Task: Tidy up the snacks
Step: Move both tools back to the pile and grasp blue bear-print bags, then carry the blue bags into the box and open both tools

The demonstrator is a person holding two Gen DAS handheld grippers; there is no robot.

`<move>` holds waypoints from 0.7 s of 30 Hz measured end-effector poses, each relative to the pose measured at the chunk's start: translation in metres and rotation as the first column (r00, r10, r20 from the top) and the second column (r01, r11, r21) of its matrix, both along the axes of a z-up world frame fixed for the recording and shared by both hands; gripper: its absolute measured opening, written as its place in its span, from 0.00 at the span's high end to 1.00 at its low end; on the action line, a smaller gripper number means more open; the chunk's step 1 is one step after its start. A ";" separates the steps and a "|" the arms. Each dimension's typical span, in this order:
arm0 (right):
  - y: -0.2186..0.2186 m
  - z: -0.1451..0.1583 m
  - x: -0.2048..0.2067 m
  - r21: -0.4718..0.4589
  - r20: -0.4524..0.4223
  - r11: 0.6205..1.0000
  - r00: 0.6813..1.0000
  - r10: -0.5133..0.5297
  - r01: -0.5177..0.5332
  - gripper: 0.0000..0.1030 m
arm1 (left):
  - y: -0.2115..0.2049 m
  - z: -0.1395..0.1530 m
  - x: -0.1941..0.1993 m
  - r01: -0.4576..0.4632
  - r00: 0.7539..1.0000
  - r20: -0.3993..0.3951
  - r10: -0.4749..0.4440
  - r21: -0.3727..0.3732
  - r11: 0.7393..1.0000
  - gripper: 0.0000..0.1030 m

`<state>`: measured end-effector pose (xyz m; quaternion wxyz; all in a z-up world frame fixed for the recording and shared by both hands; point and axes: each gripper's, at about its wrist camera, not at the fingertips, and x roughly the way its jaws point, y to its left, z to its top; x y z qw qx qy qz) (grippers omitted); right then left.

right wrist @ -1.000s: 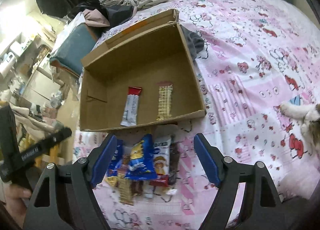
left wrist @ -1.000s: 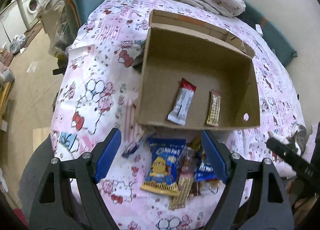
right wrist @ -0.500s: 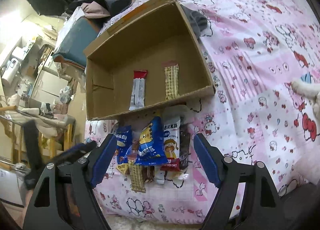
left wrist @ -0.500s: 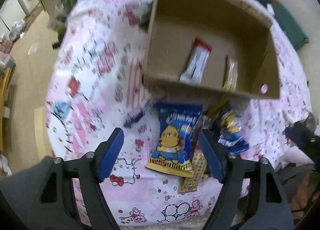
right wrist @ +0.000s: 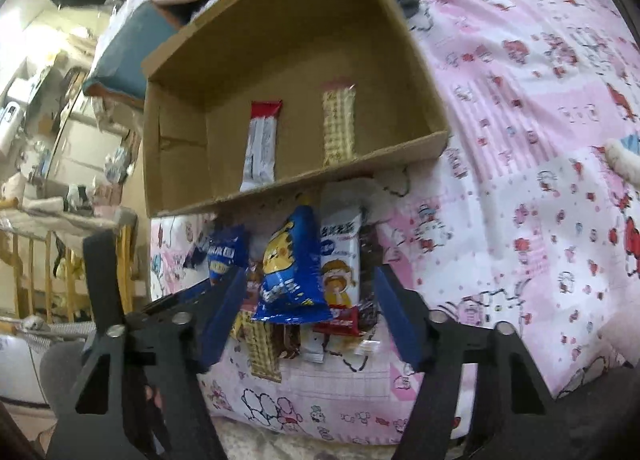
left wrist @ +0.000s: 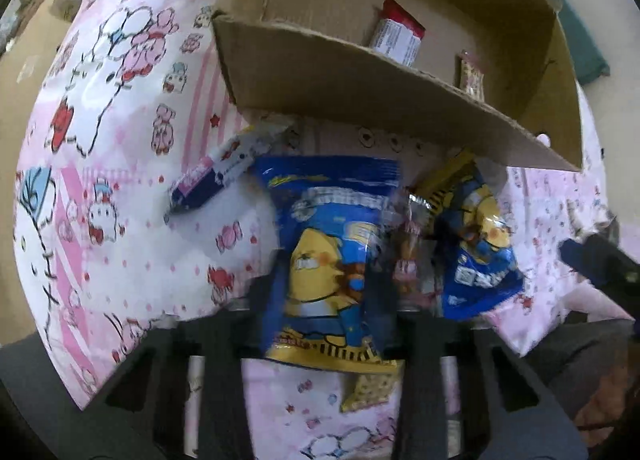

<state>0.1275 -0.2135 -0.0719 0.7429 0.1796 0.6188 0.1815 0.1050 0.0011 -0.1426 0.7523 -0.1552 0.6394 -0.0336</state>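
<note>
closing on the blue snack bag [left wrist: 328, 260], left gripper [left wrist: 326, 300] jaws pinch it; right gripper [right wrist: 308, 316] jaws narrowing, still apart.

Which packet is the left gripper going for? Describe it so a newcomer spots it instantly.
Find the open cardboard box on the pink cartoon bedspread; the loose snack pile lies just in front of its near wall. The target is the big blue bag at the pile's left, printed with a yellow cartoon character. It is the widest packet there, between the closing left gripper's fingers.

No text could be read with certainty. The blue bag [left wrist: 326, 256] and white packet [right wrist: 340, 260] bore printed characters too blurred to make out; the red-topped bar [right wrist: 262, 143] in the box [right wrist: 192, 195] carried illegible small print.
</note>
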 end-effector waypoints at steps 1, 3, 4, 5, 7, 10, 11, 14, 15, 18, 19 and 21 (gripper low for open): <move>0.004 -0.001 0.002 -0.001 -0.007 1.000 1.000 0.012 -0.012 0.45 | -0.001 0.003 -0.003 0.006 1.000 0.003 -0.006 0.002 1.000 0.80; 0.016 -0.007 0.006 -0.012 -0.018 0.999 0.999 0.046 -0.046 0.50 | -0.003 0.010 -0.008 0.022 1.000 0.018 -0.022 -0.004 1.000 0.81; 0.024 -0.010 0.008 -0.030 -0.029 0.997 0.997 0.065 -0.065 0.50 | -0.002 0.013 -0.010 0.023 0.999 0.024 -0.022 -0.005 1.000 0.82; 0.030 -0.015 0.010 -0.046 -0.042 0.996 0.996 0.077 -0.079 0.51 | -0.001 0.017 -0.012 0.022 0.999 0.029 -0.022 -0.007 1.000 0.82; 0.045 -0.026 0.014 -0.088 -0.066 0.991 0.993 0.097 -0.103 0.52 | -0.001 0.023 -0.014 0.015 0.999 0.032 -0.015 -0.010 1.000 0.82; 0.063 -0.040 0.017 -0.183 -0.068 0.976 0.992 0.108 -0.119 0.53 | 0.001 0.033 -0.016 0.009 1.000 0.027 -0.010 0.028 1.000 0.82; 0.067 -0.043 0.018 -0.186 -0.069 0.975 0.991 0.111 -0.122 0.60 | 0.005 0.036 -0.016 0.006 0.999 0.031 -0.007 0.024 1.000 0.82; 0.071 -0.045 0.015 -0.202 -0.053 0.973 0.993 0.107 -0.115 0.73 | 0.006 0.044 -0.014 0.007 0.999 0.051 -0.008 0.023 1.000 0.82; 0.071 -0.041 0.013 -0.199 -0.039 0.974 0.994 0.105 -0.110 0.75 | 0.006 0.047 -0.016 0.006 0.998 0.058 -0.008 0.022 1.000 0.82; 0.063 -0.027 0.002 -0.174 -0.019 0.981 0.997 0.078 -0.081 0.76 | 0.009 0.053 -0.019 0.000 0.998 0.068 -0.001 0.014 1.000 0.83; 0.060 -0.022 -0.001 -0.163 -0.016 0.984 0.997 0.071 -0.072 0.76 | 0.009 0.055 -0.020 -0.002 0.998 0.068 0.001 0.010 1.000 0.83; 0.053 -0.007 -0.012 -0.136 0.003 0.989 0.998 0.055 -0.054 0.76 | 0.008 0.059 -0.021 -0.001 0.997 0.075 0.001 0.008 1.000 0.83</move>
